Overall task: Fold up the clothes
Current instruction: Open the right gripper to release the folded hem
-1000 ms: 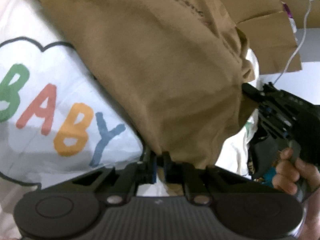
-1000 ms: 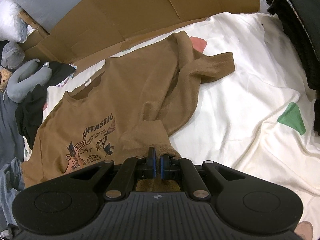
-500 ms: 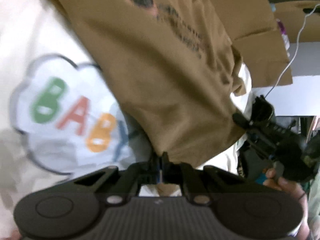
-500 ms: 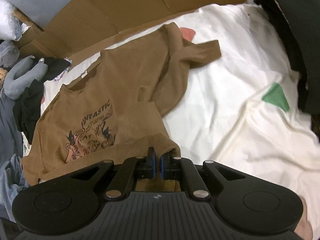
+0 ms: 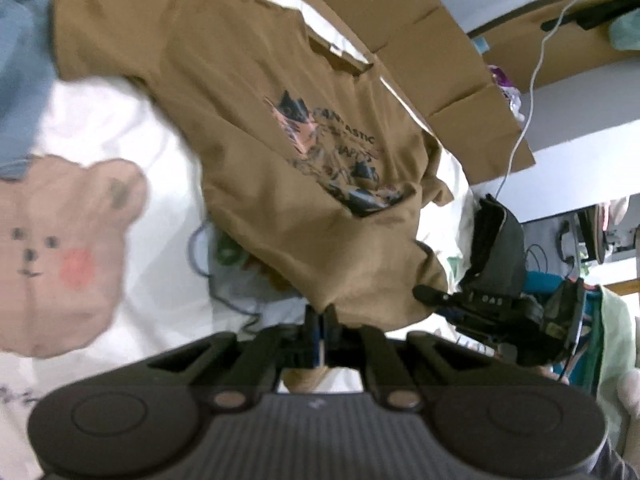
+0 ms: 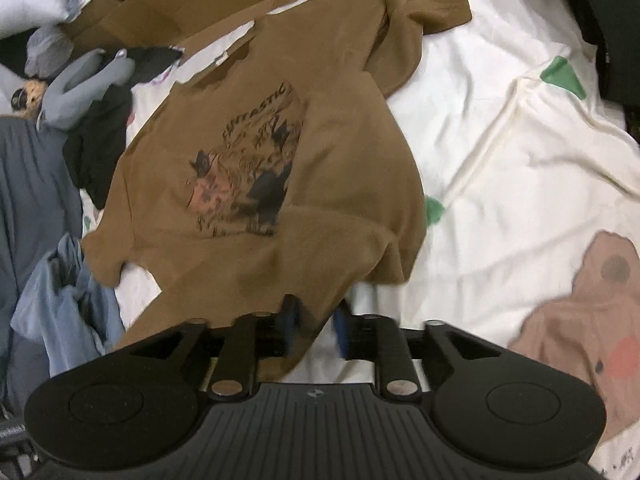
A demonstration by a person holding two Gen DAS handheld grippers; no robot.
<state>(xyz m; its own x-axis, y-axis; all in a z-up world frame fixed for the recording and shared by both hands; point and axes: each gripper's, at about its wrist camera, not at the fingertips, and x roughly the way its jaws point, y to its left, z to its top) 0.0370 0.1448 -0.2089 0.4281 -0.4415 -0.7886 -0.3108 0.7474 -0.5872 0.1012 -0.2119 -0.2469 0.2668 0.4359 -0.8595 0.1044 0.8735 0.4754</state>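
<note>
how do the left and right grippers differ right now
The left gripper is shut on the brown shirt's hem; the right gripper has its jaws apart and opening, hem cloth loose between them. The left's blue pads meet; the right's blue pads show a gap. Both point down at the same shirt.

left wrist: steep down, close | right wrist: same | shared: brown shirt (image 5: 248, 128)

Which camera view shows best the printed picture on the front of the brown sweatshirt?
The right wrist view: the print on the brown sweatshirt lies fully visible, with the word FANTASTIC readable. In the left wrist view the print is blurred, and a fold of cloth hides its lower edge.
</note>
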